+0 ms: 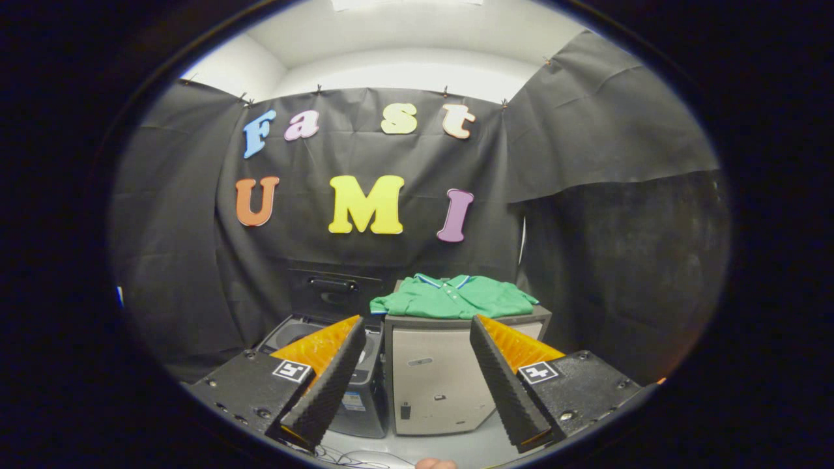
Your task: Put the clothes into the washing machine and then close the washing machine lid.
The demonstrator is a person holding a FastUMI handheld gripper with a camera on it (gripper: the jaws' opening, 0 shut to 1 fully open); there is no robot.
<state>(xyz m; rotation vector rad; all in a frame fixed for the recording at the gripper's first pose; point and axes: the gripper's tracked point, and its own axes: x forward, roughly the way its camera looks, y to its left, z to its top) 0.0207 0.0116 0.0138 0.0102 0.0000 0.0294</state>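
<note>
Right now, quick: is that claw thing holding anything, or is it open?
Gripper: open, jaws spread wide and holding nothing; the green shirt lies beyond them on the grey cabinet.

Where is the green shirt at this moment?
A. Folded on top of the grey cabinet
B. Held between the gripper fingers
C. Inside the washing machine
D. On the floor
A: the green shirt lies folded on the grey cabinet, beyond the open gripper.
</note>
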